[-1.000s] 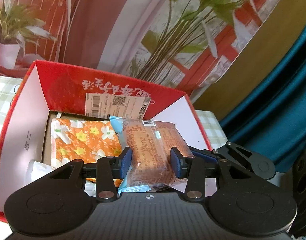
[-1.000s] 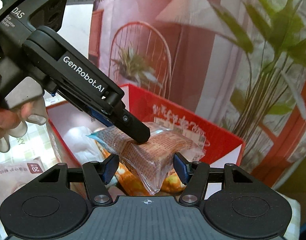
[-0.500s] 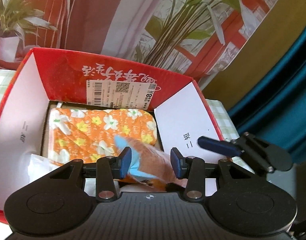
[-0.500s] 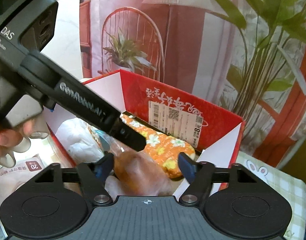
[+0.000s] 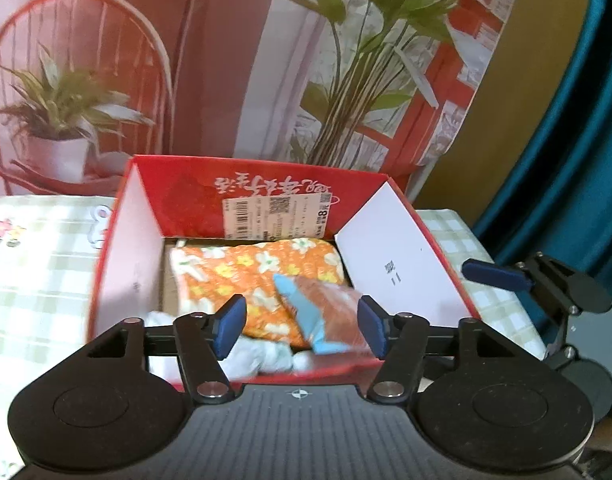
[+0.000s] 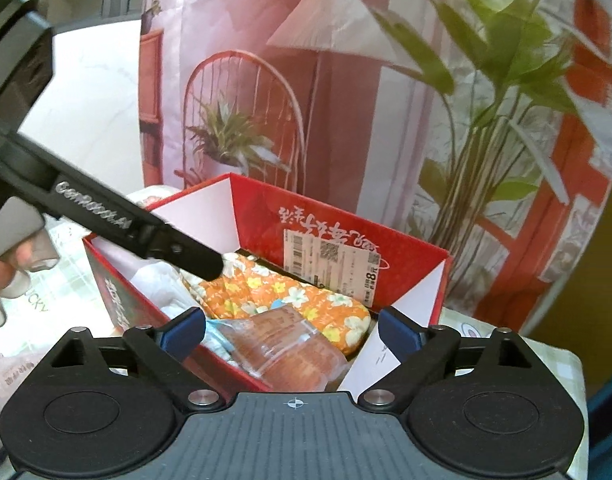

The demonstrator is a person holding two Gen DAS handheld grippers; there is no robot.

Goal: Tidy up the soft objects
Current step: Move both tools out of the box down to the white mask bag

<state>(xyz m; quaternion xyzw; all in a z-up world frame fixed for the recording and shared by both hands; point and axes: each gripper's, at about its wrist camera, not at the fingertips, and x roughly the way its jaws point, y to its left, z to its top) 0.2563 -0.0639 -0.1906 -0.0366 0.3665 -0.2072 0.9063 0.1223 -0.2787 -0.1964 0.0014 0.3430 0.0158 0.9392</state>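
A red cardboard box (image 5: pixel 266 196) (image 6: pixel 330 220) stands open on the checked tablecloth. Inside lie an orange flowered soft pouch (image 5: pixel 242 272) (image 6: pixel 282 292), a white soft bundle (image 5: pixel 262 354) (image 6: pixel 162 280), and a clear-wrapped brown bread pack (image 5: pixel 326 312) (image 6: pixel 290 352) resting on top near the front. My left gripper (image 5: pixel 302 330) is open and empty above the box's front edge. My right gripper (image 6: pixel 292 330) is open and empty, above the bread pack. The right gripper's blue fingertip (image 5: pixel 494 272) shows at the right in the left wrist view.
A printed backdrop with a chair, lamp and plants (image 5: pixel 266 60) stands right behind the box. A teal curtain (image 5: pixel 578 160) hangs at the right. A pink packet (image 6: pixel 10 368) lies on the cloth left of the box. The left gripper's body (image 6: pixel 106 220) crosses the right wrist view.
Both grippers held the bread pack over the box, then opened. The pack dropped into the box onto the flowered pouch, and both grippers have pulled back and up.
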